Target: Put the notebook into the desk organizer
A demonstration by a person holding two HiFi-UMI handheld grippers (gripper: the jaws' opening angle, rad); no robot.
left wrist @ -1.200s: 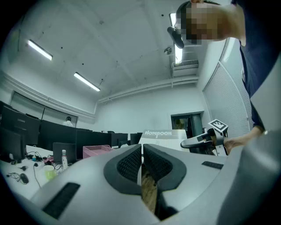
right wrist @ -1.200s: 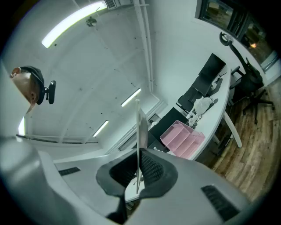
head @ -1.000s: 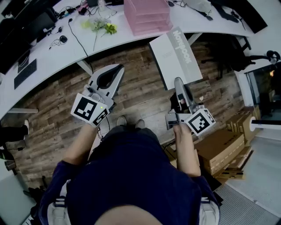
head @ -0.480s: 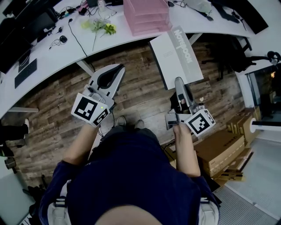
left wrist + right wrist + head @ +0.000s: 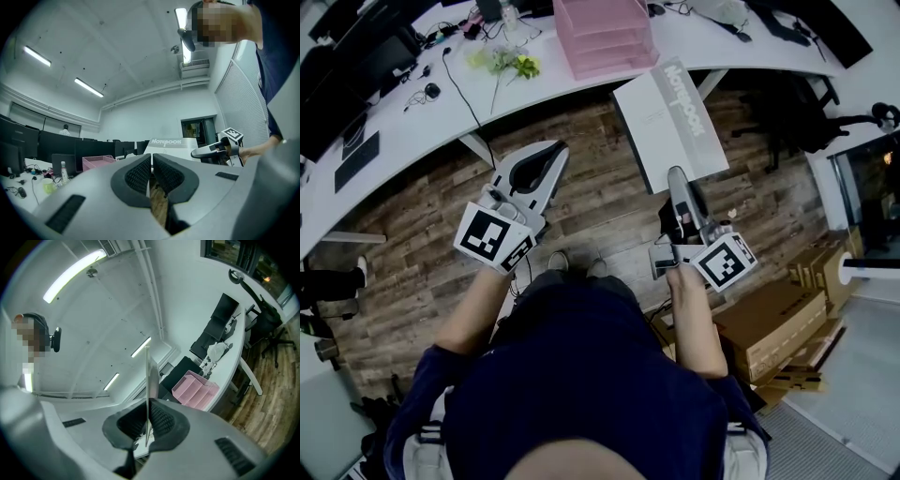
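Note:
The notebook point(image 5: 670, 117), white with a grey spine strip, hangs over the wooden floor just in front of the desk. My right gripper point(image 5: 677, 174) is shut on its near edge. In the right gripper view the notebook point(image 5: 149, 380) stands edge-on between the closed jaws. The pink desk organizer point(image 5: 609, 33) with stacked trays stands on the white desk point(image 5: 412, 108), just beyond the notebook. My left gripper point(image 5: 553, 150) floats to the left over the floor, shut and holding nothing. From the left gripper view the notebook point(image 5: 168, 142) and the organizer point(image 5: 96, 162) both show.
Green flowers point(image 5: 511, 62), black cables and dark monitors lie on the desk's left part. Cardboard boxes point(image 5: 769, 319) sit on the floor at the right. A black office chair point(image 5: 797, 117) stands behind the notebook's right side. A desk leg point(image 5: 478, 145) is near the left gripper.
The right gripper and the notebook have shifted slightly up toward the desk and organizer. The left gripper has barely moved.

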